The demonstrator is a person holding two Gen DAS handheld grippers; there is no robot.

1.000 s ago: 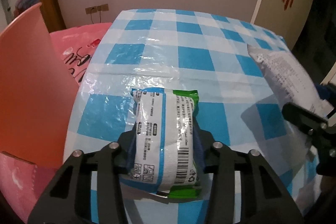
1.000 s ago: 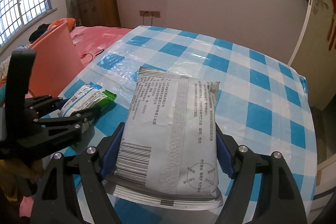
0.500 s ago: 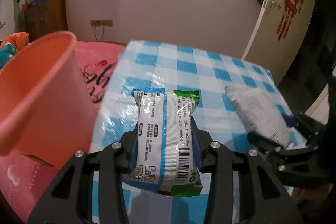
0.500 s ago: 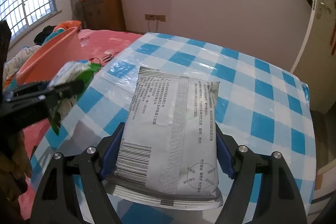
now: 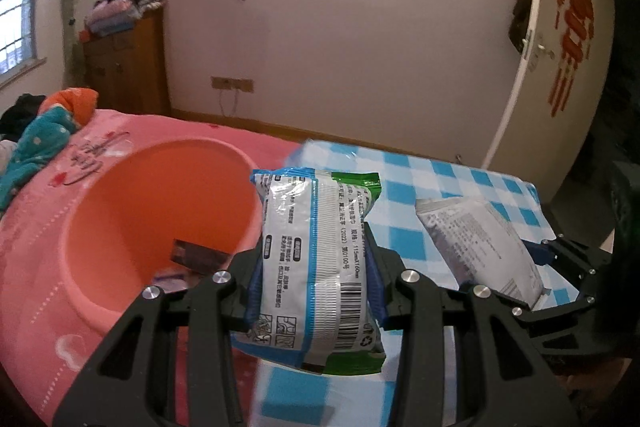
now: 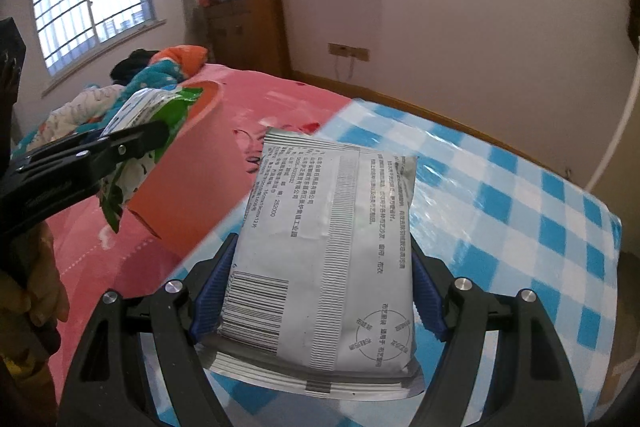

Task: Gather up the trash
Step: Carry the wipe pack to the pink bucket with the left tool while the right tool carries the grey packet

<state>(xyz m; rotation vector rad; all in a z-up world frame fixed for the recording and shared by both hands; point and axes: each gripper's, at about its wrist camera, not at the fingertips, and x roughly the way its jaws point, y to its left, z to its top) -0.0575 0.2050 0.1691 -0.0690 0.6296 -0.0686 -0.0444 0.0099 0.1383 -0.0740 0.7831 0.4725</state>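
Left gripper point(image 5: 314, 283) clamps green-blue packet point(image 5: 316, 263) lifted beside orange bin point(image 5: 120, 227) mouth, likely for dropping in, while right gripper point(image 6: 320, 291) pinches grey packet point(image 6: 328, 255) above checkered table point(image 6: 520, 211), probably next.

Glossy crinkled plastic-film wet-wipe packet point(image 5: 316, 263), matt silver-grey foil-like pouch point(image 6: 332, 259), smooth matt orange plastic bin point(image 5: 160, 211), shiny plastic-covered blue-and-white checked tablecloth point(image 6: 520, 203), soft pink cloth bedspread point(image 5: 44, 267), and brown wooden cabinet point(image 6: 248, 27).
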